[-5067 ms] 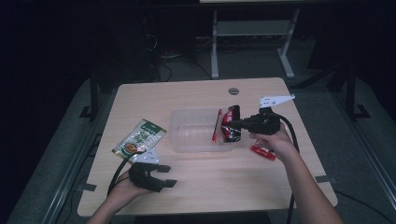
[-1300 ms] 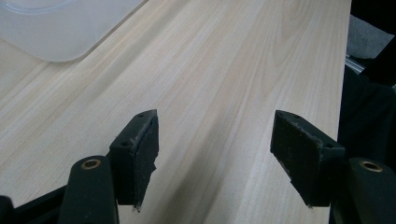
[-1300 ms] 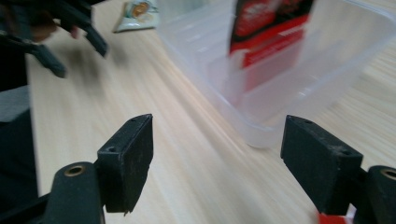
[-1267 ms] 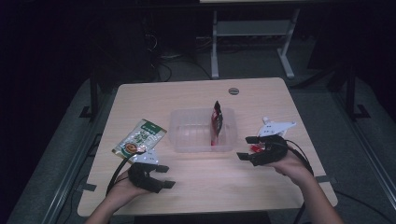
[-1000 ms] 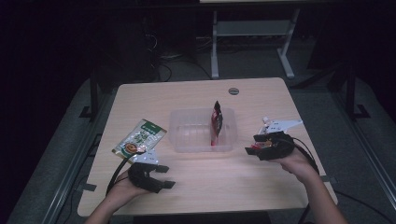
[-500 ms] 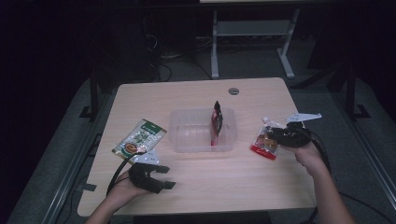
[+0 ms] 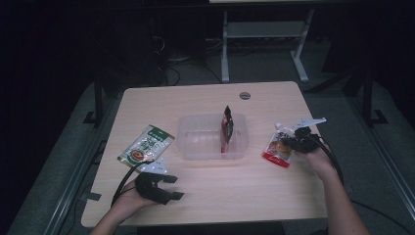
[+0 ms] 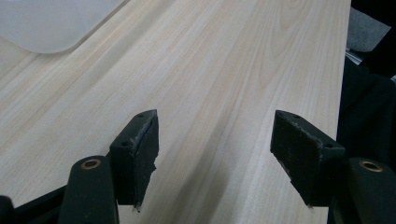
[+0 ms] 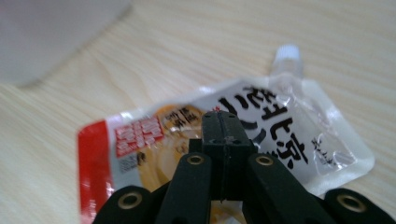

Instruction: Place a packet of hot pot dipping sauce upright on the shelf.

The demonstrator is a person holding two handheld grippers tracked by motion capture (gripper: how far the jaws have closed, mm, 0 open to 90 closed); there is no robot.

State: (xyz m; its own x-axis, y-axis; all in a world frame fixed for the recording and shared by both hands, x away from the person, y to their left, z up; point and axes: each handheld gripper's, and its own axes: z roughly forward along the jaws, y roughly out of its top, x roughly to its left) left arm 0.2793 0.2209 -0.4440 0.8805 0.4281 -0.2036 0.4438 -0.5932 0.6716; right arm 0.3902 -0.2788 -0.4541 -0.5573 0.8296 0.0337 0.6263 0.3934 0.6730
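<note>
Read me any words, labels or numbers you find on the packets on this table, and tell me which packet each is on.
Spouted pouch under the right gripper, whose jaws are closed on it: large black East Asian characters, upside down and partly covered, not readable for sure.
Same pouch, red panel: white characters, too blurred.
Green packet: print too small.
Red packet standing in the clear tray: print too small.

Left gripper point(image 8: 215, 154): two black jaws rise from the bottom edge, set wide apart, nothing between them. Worn, rough pads face each other; a brass-coloured rivet shows on each arm. Below them, the pale wooden tabletop point(image 8: 224, 70), grain running diagonally. Top left corner: rounded corner of a translucent whitish plastic container point(image 8: 51, 23), resting on the wood, well apart from the jaws.
</note>
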